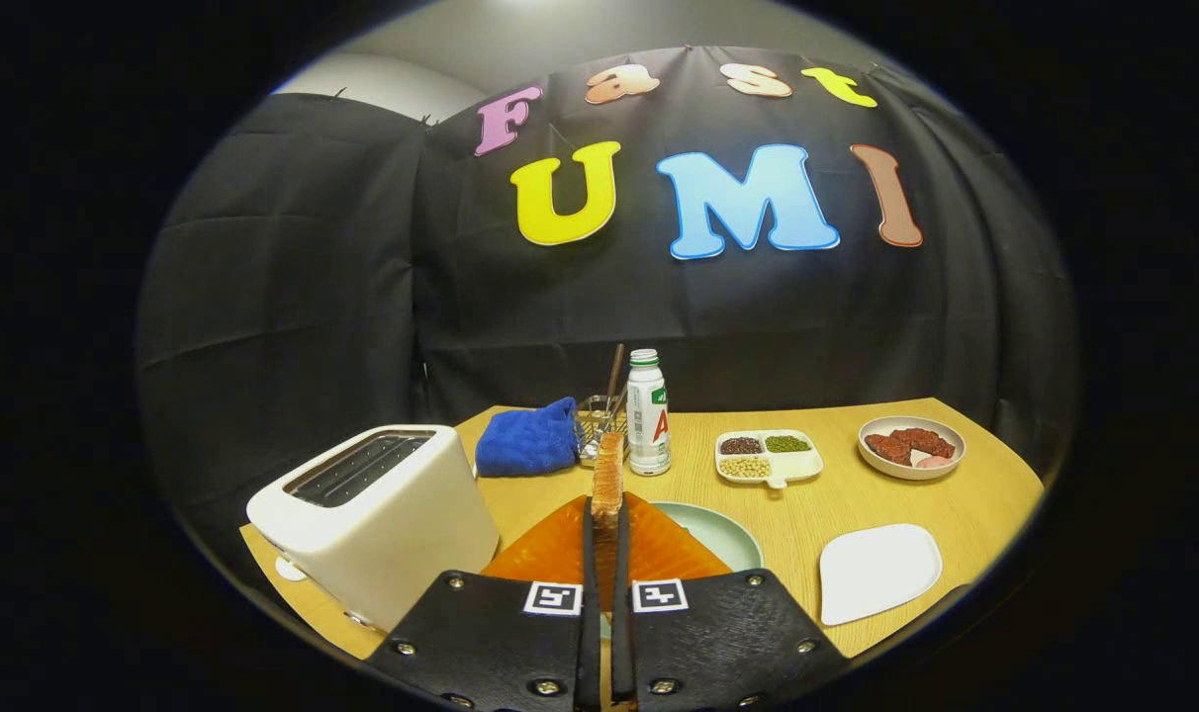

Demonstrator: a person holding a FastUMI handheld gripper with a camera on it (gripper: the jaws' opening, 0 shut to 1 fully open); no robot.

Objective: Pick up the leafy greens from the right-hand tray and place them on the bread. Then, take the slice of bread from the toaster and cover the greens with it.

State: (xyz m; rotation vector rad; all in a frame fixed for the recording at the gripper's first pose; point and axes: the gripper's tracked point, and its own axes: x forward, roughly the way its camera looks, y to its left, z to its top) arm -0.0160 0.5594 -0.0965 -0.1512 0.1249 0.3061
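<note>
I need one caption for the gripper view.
Gripper shut on a toast slice, held above the green plate beside the toaster.

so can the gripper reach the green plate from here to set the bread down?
Probably yes. The gripper is shut on the bread slice, and the green plate lies just beyond the fingers with nothing between; the toaster stands off to the side.

The fingers [593,554] and bread slice [608,480] hide most of the green plate [723,529]; its contents cannot be seen.
</note>
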